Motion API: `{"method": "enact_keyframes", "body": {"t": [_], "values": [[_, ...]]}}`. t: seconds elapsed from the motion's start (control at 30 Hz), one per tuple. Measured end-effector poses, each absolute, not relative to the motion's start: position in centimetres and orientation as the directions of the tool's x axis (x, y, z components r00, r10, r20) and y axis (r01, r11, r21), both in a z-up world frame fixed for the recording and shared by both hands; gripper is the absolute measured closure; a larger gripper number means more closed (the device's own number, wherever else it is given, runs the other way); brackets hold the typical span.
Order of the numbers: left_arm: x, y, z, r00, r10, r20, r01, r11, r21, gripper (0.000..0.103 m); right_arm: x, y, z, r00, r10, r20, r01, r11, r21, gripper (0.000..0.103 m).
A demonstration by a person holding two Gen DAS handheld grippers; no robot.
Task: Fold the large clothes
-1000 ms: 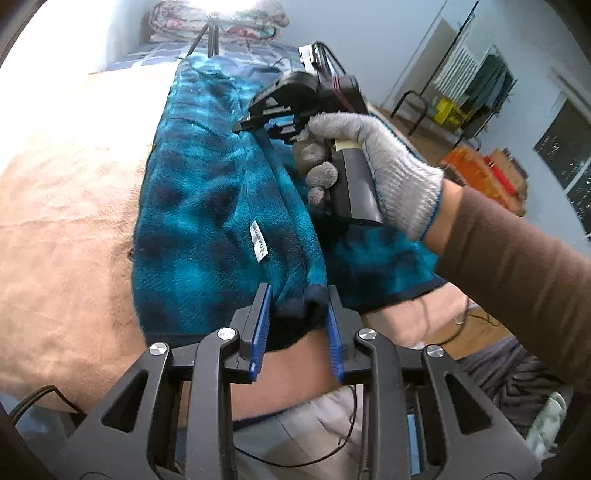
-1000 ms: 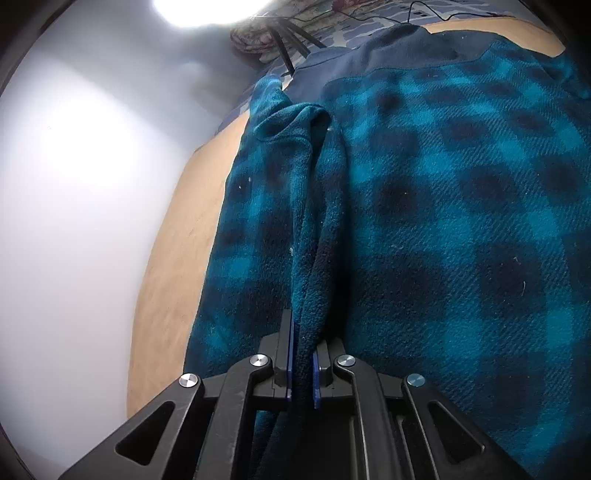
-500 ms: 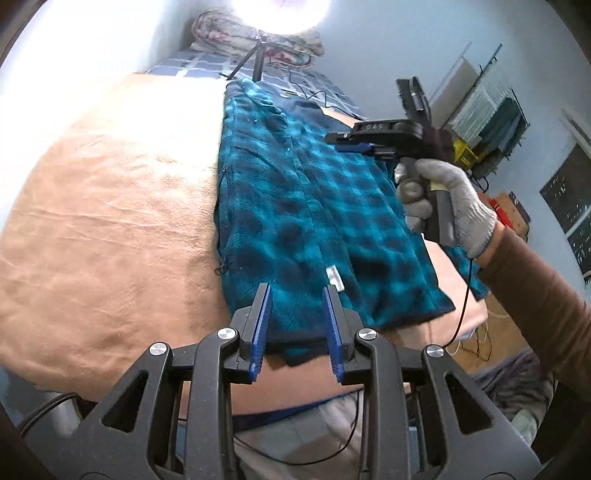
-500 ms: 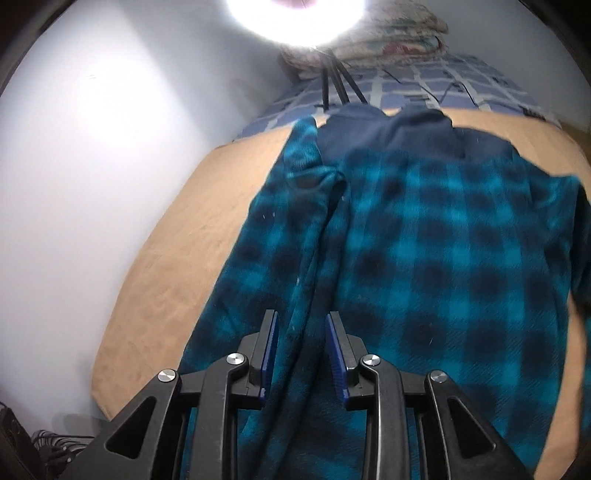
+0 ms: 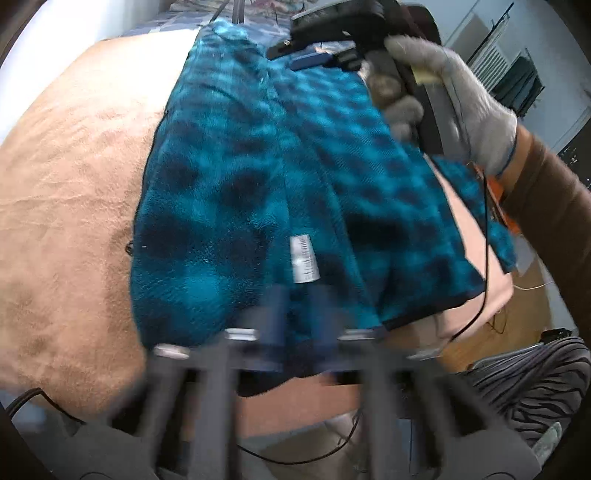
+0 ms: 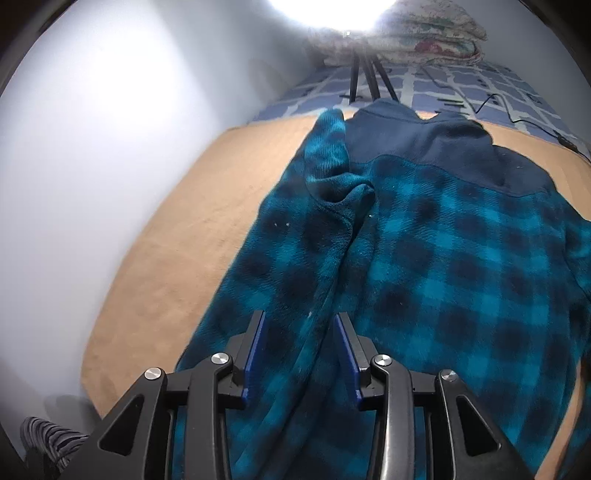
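Note:
A teal and navy plaid fleece garment [image 5: 229,206] lies flat on a tan blanket [image 5: 66,206], its navy yoke [image 6: 436,147] at the far end. My left gripper [image 5: 301,314] is smeared by motion right at the near hem, below the white label [image 5: 304,258]. It reads as shut, and the blur hides whether cloth is pinched. My right gripper [image 6: 299,321] hovers above the folded-in sleeve ridge [image 6: 332,236]. Its jaws are opening, with the ridge passing between them untouched. In the left wrist view a gloved hand [image 5: 454,92] holds the right gripper [image 5: 314,55] over the garment's far part.
A tripod [image 6: 365,77] and folded quilts [image 6: 424,33] stand past the collar on a blue checked sheet [image 6: 461,85]. A white wall [image 6: 92,166] borders the bed's left. A black cable [image 5: 484,258] dangles off the right edge, above striped fabric [image 5: 535,376].
My left gripper dropped the bunched hem, pulled back, then swung down to the hem again. My right gripper let go of the sleeve fold, spread its jaws and rose.

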State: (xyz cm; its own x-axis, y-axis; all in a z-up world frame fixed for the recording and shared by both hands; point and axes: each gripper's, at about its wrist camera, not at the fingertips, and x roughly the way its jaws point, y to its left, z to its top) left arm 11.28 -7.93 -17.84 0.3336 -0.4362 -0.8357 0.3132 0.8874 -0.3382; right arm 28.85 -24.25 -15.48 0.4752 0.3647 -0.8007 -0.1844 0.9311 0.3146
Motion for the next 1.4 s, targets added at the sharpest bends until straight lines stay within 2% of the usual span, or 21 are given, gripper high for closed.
{"method": "enact_keyframes", "body": {"t": [0.07, 0.13, 0.2, 0.33, 0.47, 0.53, 0.57, 0.6, 0.77, 0.83, 0.87, 0.97, 1.1, 1.27, 1.33, 1.37, 1.4], "values": [[11.2, -7.9, -17.9, 0.343, -0.457, -0.820, 0.312, 0.880, -0.359, 0.100, 29.9, -23.9, -16.4, 0.448, 0.350, -0.823, -0.177, 0.937, 0.302, 0.064], [11.0, -8.0, -17.3, 0.354, -0.482, -0.802, 0.329, 0.866, -0.376, 0.101, 30.9, -23.4, -17.4, 0.425, 0.335, -0.841, -0.178, 0.942, 0.286, 0.072], [10.6, -8.3, -16.4, 0.360, -0.505, -0.784, 0.354, 0.852, -0.386, 0.101, 31.5, -23.1, -18.3, 0.397, 0.322, -0.859, -0.179, 0.946, 0.271, 0.103], [9.6, -10.3, -15.1, 0.375, -0.503, -0.779, 0.443, 0.835, -0.327, 0.102, 31.4, -23.2, -17.3, 0.436, 0.297, -0.850, -0.214, 0.951, 0.223, 0.103], [10.0, -10.9, -16.8, 0.334, -0.499, -0.800, 0.436, 0.834, -0.338, 0.102, 31.3, -26.1, -15.6, 0.512, 0.342, -0.788, -0.163, 0.939, 0.302, 0.103], [10.1, -10.4, -17.2, 0.328, -0.498, -0.803, 0.422, 0.837, -0.347, 0.102, 31.5, -27.0, -15.9, 0.505, 0.361, -0.784, -0.150, 0.931, 0.332, 0.087], [10.1, -10.3, -17.2, 0.330, -0.495, -0.804, 0.420, 0.840, -0.344, 0.102, 31.8, -27.3, -16.3, 0.489, 0.385, -0.783, -0.143, 0.921, 0.363, 0.057], [10.1, -10.1, -17.3, 0.332, -0.493, -0.804, 0.420, 0.841, -0.342, 0.102, 32.2, -27.6, -16.6, 0.485, 0.401, -0.777, -0.132, 0.912, 0.388, 0.047], [10.3, -10.1, -17.2, 0.333, -0.494, -0.803, 0.417, 0.841, -0.345, 0.102, 34.3, -26.7, -18.1, 0.470, 0.389, -0.792, -0.100, 0.915, 0.390, 0.052], [10.2, -10.1, -17.1, 0.333, -0.492, -0.804, 0.424, 0.840, -0.338, 0.102, 35.3, -25.6, -18.7, 0.457, 0.341, -0.822, -0.102, 0.938, 0.332, 0.075], [10.3, -10.1, -17.0, 0.332, -0.494, -0.804, 0.428, 0.838, -0.338, 0.102, 35.5, -25.1, -18.9, 0.446, 0.327, -0.833, -0.111, 0.944, 0.310, 0.098], [10.1, -10.3, -16.1, 0.334, -0.517, -0.788, 0.453, 0.821, -0.347, 0.102, 35.3, -24.4, -17.9, 0.445, 0.301, -0.844, -0.159, 0.953, 0.256, 0.099], [10.2, -11.8, -17.3, 0.312, -0.509, -0.802, 0.477, 0.814, -0.332, 0.102, 34.9, -26.4, -16.1, 0.490, 0.361, -0.794, -0.150, 0.931, 0.331, 0.099], [10.8, -12.0, -19.5, 0.252, -0.500, -0.829, 0.447, 0.819, -0.358, 0.101, 35.3, -25.4, -19.6, 0.438, 0.261, -0.860, -0.128, 0.965, 0.228, 0.098], [10.7, -10.9, -18.3, 0.237, -0.517, -0.822, 0.450, 0.809, -0.379, 0.099, 34.9, -25.7, -19.5, 0.440, 0.272, -0.856, -0.125, 0.962, 0.241, 0.095], [10.6, -10.1, -17.6, 0.243, -0.528, -0.814, 0.444, 0.807, -0.390, 0.099, 34.9, -25.9, -19.2, 0.441, 0.267, -0.857, -0.125, 0.964, 0.236, 0.089], [10.6, -9.3, -16.9, 0.251, -0.542, -0.802, 0.434, 0.804, -0.407, 0.099, 34.7, -26.0, -18.7, 0.450, 0.242, -0.859, -0.126, 0.970, 0.207, 0.078]]}}
